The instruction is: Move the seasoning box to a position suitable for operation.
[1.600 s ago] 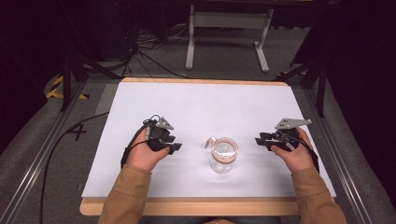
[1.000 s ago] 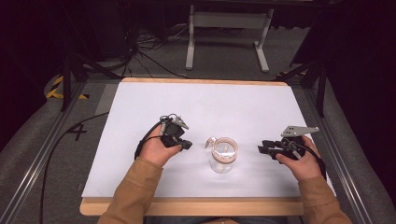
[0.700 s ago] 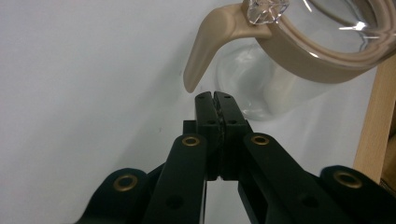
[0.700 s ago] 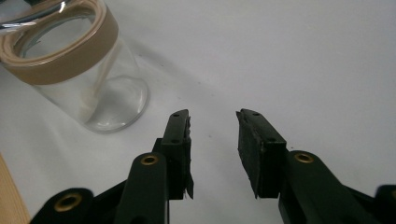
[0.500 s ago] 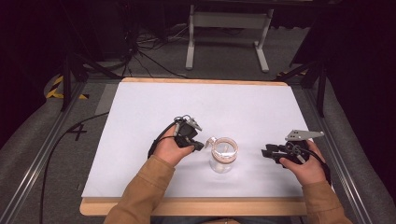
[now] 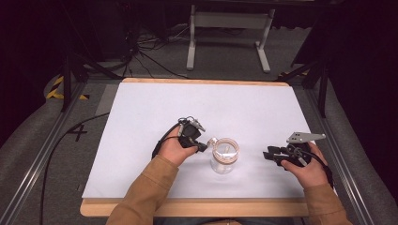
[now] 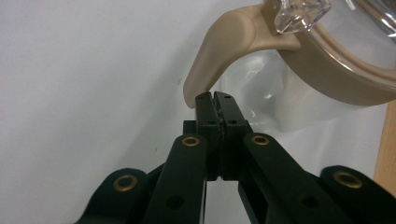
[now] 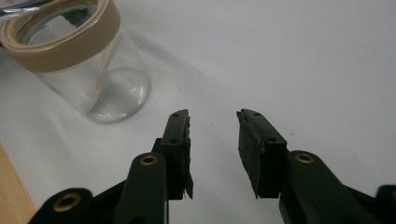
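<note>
A clear glass jar [image 6: 224, 158] with a tan lid ring stands upright on the white table cover [image 6: 141, 108], near the front middle. A tan tab [image 7: 219, 46] curves out from the ring toward my left gripper [image 6: 202, 146]. That gripper is shut with nothing between its jaws, and its tips [image 7: 215, 99] sit right at the lower end of the tab; I cannot tell whether they touch it. The jar [image 8: 79, 60] is also seen in the right gripper view, at the upper left. My right gripper [image 8: 212, 126] is open and empty, low over the cover to the right of the jar [image 6: 270, 157].
The wooden table edge [image 6: 197, 207] runs along the front, close to both forearms. A metal stand [image 6: 227, 21] and cables lie on the floor beyond the table. A black cable [image 6: 56, 140] trails off the left side.
My left gripper has moved right, from left of the jar up to the jar's tab. The right gripper has drifted slightly toward the front edge. The jar has stayed put.
</note>
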A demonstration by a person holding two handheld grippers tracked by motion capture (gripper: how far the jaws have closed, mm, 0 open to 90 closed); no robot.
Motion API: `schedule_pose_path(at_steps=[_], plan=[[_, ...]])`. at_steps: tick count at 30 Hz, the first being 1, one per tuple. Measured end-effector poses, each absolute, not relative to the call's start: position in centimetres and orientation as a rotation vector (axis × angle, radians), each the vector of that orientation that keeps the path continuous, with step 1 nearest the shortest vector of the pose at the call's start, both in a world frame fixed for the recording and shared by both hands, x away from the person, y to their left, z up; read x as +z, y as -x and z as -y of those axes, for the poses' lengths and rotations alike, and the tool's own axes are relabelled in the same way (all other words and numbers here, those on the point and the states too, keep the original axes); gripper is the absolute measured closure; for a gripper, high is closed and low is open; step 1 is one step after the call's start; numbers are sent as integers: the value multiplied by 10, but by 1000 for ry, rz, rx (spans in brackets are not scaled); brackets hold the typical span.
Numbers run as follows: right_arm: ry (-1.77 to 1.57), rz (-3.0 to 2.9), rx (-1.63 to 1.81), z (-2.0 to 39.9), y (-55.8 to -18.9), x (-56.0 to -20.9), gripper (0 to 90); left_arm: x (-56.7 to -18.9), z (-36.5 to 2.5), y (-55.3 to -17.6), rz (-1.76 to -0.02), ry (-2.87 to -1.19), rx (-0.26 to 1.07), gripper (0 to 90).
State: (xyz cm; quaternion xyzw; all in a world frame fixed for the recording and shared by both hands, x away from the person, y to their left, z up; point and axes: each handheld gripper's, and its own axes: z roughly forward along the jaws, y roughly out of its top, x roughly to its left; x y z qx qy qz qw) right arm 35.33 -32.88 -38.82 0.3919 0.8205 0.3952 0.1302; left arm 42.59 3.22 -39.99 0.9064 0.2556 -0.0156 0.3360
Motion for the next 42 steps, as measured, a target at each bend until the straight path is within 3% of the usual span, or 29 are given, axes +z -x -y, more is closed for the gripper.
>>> schedule_pose_path(at_steps=[13, 42], plan=[[-1139, -2382, 1133, 326, -345, -389, 651, -404, -25, -435, -733, -2405, -8, 900], [-1131, -2410, 1123, 322, -340, -394, 651, -392, -24, -435, -657, -2400, 2, 899]])
